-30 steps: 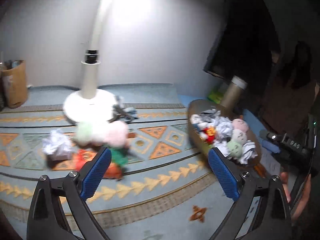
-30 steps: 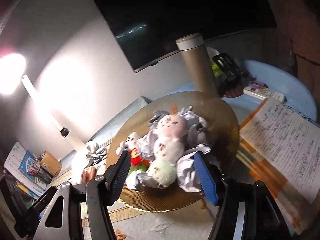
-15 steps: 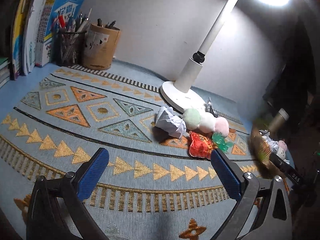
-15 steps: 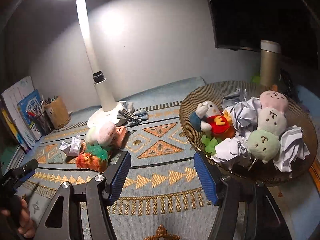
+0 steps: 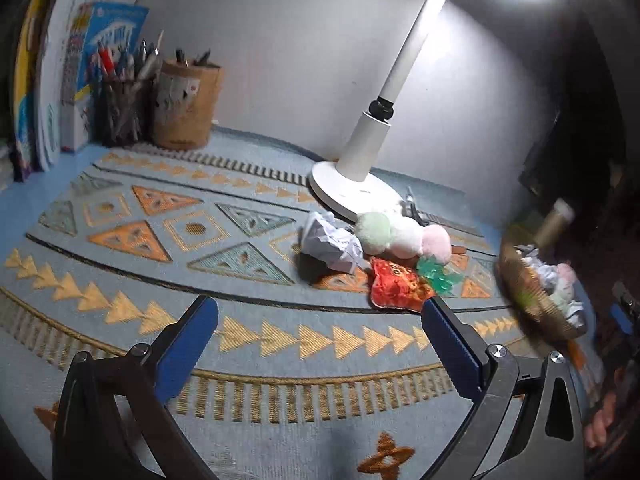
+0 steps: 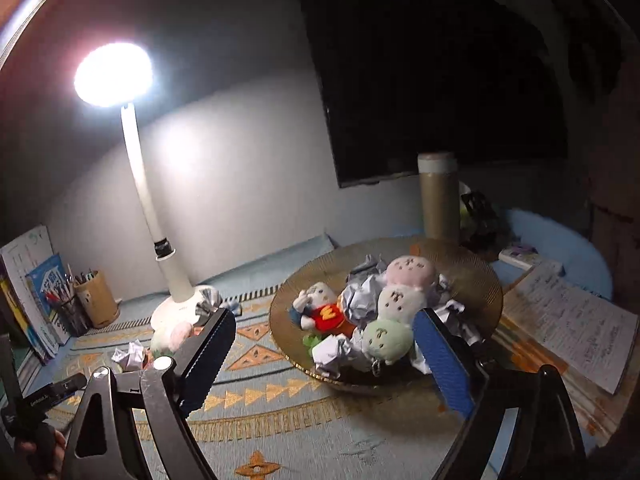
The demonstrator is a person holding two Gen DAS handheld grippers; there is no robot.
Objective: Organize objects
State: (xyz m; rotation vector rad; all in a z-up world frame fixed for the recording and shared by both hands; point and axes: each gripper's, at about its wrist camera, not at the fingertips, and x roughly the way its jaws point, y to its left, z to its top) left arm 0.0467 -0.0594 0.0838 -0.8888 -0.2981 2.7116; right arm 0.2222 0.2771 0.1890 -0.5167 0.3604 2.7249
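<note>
A crumpled paper ball [image 5: 334,242], a three-ball plush in green, white and pink [image 5: 402,235], a red plush [image 5: 396,289] and a green plush leaf [image 5: 437,273] lie together on the patterned mat by the lamp base. My left gripper [image 5: 320,326] is open and empty, just short of them. A brown wicker bowl [image 6: 472,268] holds a second three-ball plush [image 6: 400,299], a red-shirted doll [image 6: 320,312] and paper balls. My right gripper [image 6: 322,340] is open and empty at the bowl's near rim. The bowl shows blurred in the left wrist view [image 5: 532,296].
A white desk lamp [image 5: 360,184] stands behind the loose pile. Pen holders [image 5: 184,106] and books [image 5: 92,76] stand at the far left. A tall beige flask [image 6: 438,196] stands behind the bowl. An open notebook [image 6: 576,324] lies to the right.
The left gripper has come nearer to the loose pile. The right gripper has swung right and closer, so the bowl now sits between its fingers. Both stay open.
</note>
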